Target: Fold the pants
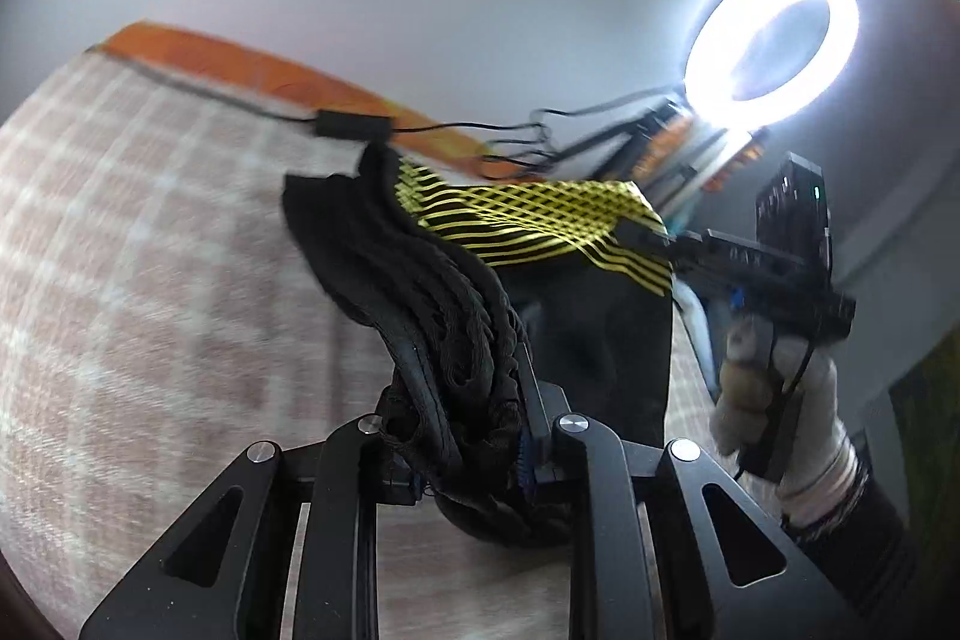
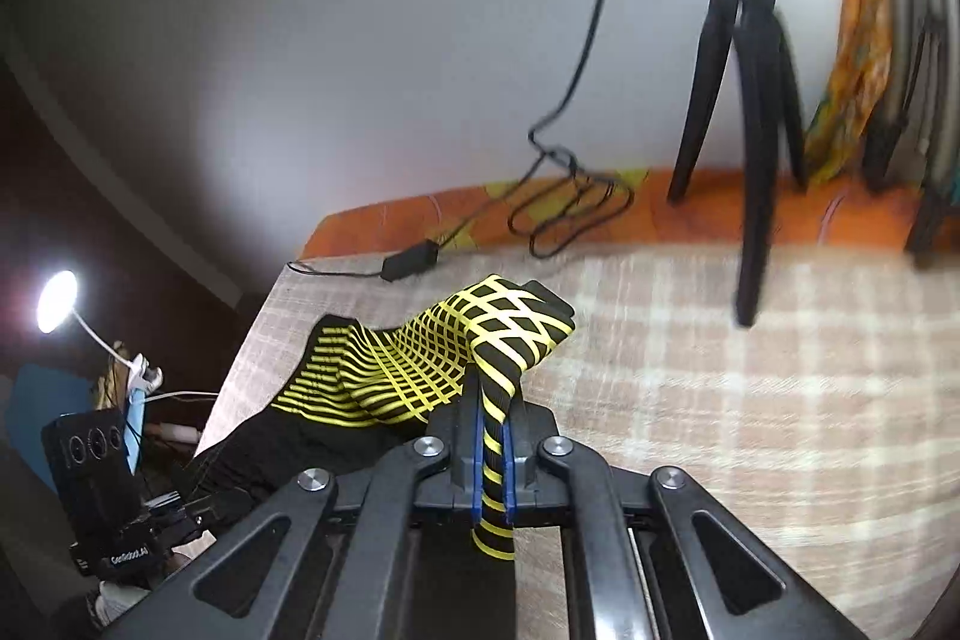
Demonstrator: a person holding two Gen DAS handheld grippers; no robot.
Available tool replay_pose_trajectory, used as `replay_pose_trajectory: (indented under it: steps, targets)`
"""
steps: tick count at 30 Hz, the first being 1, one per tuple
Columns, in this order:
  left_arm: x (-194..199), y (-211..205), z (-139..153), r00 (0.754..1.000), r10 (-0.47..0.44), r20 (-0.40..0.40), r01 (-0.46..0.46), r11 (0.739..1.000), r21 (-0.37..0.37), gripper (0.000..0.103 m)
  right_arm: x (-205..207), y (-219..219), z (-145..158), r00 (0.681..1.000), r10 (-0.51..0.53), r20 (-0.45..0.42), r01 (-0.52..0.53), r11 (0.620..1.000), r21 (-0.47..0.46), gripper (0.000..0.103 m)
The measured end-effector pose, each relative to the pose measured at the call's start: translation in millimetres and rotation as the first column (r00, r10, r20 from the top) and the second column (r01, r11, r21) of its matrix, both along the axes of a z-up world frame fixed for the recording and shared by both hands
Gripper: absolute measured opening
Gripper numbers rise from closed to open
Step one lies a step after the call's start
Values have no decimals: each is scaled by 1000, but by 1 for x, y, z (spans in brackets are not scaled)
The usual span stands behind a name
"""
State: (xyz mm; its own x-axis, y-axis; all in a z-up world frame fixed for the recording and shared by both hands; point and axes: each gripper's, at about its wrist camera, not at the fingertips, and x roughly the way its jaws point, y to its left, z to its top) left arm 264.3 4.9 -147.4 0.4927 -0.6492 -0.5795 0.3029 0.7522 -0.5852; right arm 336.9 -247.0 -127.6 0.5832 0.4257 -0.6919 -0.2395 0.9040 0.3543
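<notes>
Your right gripper (image 2: 492,451) pinches a black-and-yellow striped fold of the pants (image 2: 420,364), lifted above the checked table (image 2: 720,370). Behind stand a black tripod (image 2: 750,100), a coiled cable (image 2: 570,208) and, far left, a lit lamp (image 2: 57,301).

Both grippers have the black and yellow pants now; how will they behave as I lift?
Probably floppy: the pants sag between the right gripper and left gripper. Likely light, as thin pinches hold them. The bunched black waistband looks thick and might slip unevenly.
</notes>
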Motion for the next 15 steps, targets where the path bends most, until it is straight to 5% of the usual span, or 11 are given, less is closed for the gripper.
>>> replay_pose_trajectory:
  steps: [15]
  targets:
    - [1, -162, 45, 968, -230, 98, 233, 972, -27, 19, -57, -140, 76, 989, -106, 103, 118, 986, -116, 2]
